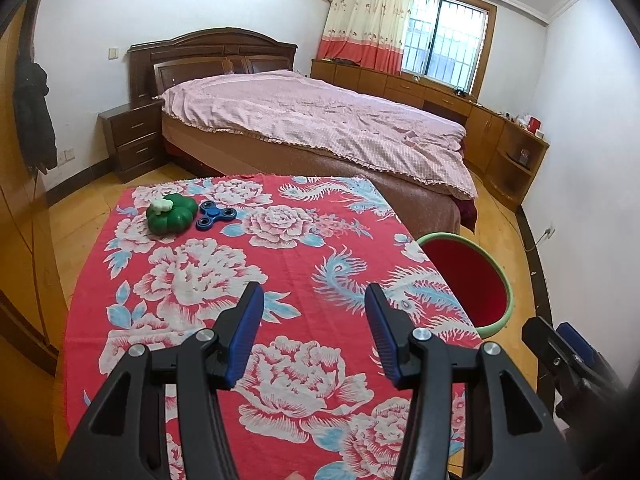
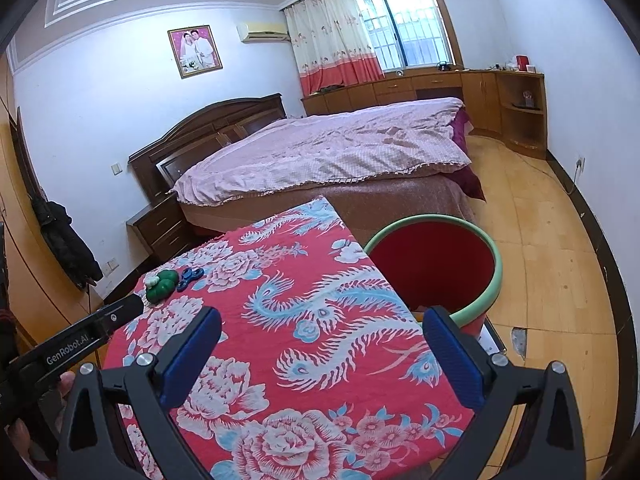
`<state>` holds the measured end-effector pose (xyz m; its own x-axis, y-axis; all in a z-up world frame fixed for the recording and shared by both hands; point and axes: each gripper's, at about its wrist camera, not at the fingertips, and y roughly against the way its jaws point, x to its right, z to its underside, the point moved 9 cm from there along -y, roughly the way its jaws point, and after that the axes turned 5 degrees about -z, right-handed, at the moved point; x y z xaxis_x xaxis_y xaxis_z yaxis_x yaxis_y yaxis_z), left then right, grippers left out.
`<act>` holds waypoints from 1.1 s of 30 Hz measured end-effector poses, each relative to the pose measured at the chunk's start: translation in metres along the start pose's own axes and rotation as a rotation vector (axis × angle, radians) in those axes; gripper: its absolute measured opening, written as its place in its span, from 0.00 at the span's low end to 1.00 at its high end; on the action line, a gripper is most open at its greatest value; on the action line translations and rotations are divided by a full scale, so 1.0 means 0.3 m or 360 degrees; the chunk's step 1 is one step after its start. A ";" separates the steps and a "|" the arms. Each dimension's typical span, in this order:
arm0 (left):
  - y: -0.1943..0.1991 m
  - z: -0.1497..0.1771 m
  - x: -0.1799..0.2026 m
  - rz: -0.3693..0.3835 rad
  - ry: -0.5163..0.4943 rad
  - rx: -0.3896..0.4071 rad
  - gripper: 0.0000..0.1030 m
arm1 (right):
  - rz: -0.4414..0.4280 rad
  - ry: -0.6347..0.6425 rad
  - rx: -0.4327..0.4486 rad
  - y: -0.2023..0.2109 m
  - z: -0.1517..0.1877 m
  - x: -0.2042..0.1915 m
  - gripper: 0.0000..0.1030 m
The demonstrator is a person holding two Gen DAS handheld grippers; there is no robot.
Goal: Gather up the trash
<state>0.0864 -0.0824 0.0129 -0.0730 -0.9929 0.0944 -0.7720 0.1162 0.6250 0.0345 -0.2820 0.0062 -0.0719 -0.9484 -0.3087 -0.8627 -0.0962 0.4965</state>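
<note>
Two items are left at the far left corner of the worktop [image 1: 280, 280]: a green pumpkin-shaped toy [image 1: 170, 216] and, just beside it, a blue fidget spinner [image 1: 216, 214]. Both look light and rigid. The flat spinner is best pinched across one lobe, the pumpkin across its ribbed sides. The left gripper [image 1: 314, 332] is held partly open and empty, the right gripper [image 2: 322, 360] wide open and empty. The red bin [image 2: 436, 264] is set beside the worktop's right edge.

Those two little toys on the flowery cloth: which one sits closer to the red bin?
The blue fidget spinner. It lies on the bin side of the green pumpkin-shaped toy, which sits nearer the table's far-left edge.
</note>
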 end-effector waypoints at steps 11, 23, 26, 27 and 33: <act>0.001 0.005 0.002 -0.0006 -0.0002 -0.0006 0.51 | 0.0007 -0.0010 -0.0008 0.004 0.007 -0.001 1.00; -0.001 0.008 -0.004 -0.0021 -0.0010 0.0003 0.51 | 0.0005 -0.0013 -0.0009 0.005 0.006 -0.001 1.00; 0.000 0.008 -0.003 -0.0020 -0.0009 0.0001 0.51 | 0.0006 -0.0010 -0.0009 0.007 0.008 -0.004 1.00; -0.001 0.009 -0.004 -0.0022 -0.0009 0.0000 0.51 | 0.0005 -0.0013 -0.0010 0.005 0.006 -0.001 1.00; -0.002 0.009 -0.004 -0.0023 -0.0007 -0.0001 0.51 | 0.0005 -0.0014 -0.0011 0.006 0.005 -0.001 1.00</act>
<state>0.0852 -0.0815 0.0104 -0.0649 -0.9945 0.0819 -0.7727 0.1020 0.6265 0.0323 -0.2815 0.0059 -0.0792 -0.9461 -0.3139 -0.8591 -0.0950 0.5029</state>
